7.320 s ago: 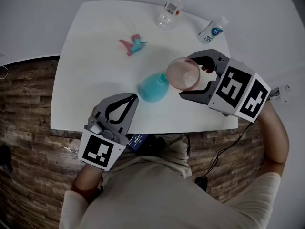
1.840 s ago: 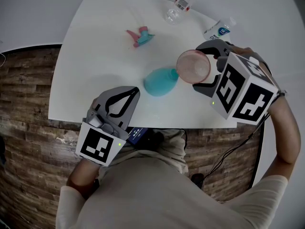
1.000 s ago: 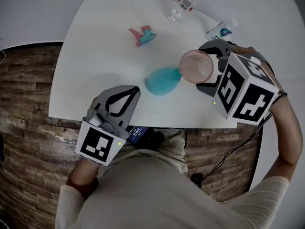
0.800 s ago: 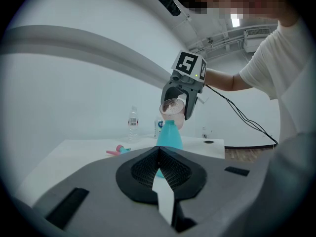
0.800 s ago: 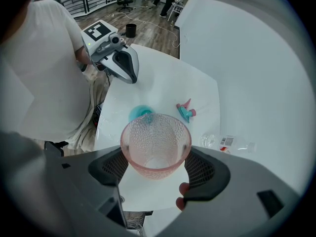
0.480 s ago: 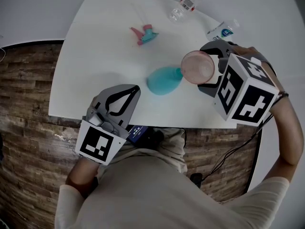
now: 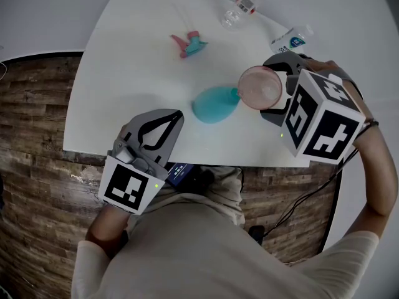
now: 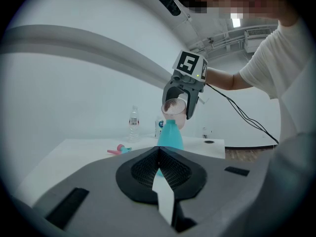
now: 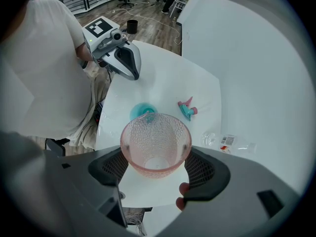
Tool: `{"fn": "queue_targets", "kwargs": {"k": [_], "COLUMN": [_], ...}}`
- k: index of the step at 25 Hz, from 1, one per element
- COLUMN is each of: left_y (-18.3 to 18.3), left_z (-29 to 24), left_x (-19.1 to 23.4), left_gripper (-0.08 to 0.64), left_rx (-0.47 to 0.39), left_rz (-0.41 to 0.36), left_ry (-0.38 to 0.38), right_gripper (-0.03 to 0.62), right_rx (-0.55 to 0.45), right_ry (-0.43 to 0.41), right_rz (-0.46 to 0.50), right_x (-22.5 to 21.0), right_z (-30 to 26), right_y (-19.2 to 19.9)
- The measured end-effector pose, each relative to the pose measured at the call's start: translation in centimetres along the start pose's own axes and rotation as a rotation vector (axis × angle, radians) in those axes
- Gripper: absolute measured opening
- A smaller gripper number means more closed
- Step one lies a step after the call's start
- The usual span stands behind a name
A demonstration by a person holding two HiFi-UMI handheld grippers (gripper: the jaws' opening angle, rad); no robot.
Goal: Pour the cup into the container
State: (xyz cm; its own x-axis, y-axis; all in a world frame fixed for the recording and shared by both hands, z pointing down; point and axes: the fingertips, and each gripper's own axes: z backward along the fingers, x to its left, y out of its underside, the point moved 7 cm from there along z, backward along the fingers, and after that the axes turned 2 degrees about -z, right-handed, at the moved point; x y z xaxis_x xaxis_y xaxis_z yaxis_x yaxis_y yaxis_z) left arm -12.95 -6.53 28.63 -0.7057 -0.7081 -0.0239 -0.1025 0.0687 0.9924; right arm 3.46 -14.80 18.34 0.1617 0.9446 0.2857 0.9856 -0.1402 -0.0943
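A textured pink cup (image 7: 260,87) is held over the white table (image 7: 118,86), with my right gripper (image 7: 269,89) shut on its sides. The cup is tipped, its rim right at the neck of a teal bottle-shaped container (image 7: 214,104) that stands on the table. From the right gripper view, the cup (image 9: 155,149) sits between the pads of the right gripper (image 9: 155,166), above the container (image 9: 142,111); I cannot tell what is in it. My left gripper (image 7: 177,116) hovers shut and empty near the table's front edge. The left gripper (image 8: 159,153) faces the container (image 8: 169,135) and cup (image 8: 175,110).
A pink and teal spray head (image 7: 190,43) lies at the back of the table. A clear bottle (image 7: 240,7) and a blue-labelled bottle (image 7: 290,40) lie at the far right corner. Wooden floor (image 7: 37,185) surrounds the table.
Since several seconds ago, the right gripper has turned and brought the cup closer over the container's neck. In the last second it has barely moved. The left gripper has stayed in place.
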Motion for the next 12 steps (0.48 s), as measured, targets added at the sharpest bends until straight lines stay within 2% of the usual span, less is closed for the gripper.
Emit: {"fn": "queue_targets", "kwargs": {"k": [12], "left_y": [-0.07], "left_z": [0.11], "left_x": [0.15], "left_gripper": [0.011], "left_rx": [-0.003], "left_rz": [0.002], "left_ry": [-0.001], "right_gripper": [0.365], "right_rx": [0.028], "right_ry": [0.007], "right_rz": [0.016], "right_x": [-0.05], "right_z": [0.05], "right_y": [-0.28]}}
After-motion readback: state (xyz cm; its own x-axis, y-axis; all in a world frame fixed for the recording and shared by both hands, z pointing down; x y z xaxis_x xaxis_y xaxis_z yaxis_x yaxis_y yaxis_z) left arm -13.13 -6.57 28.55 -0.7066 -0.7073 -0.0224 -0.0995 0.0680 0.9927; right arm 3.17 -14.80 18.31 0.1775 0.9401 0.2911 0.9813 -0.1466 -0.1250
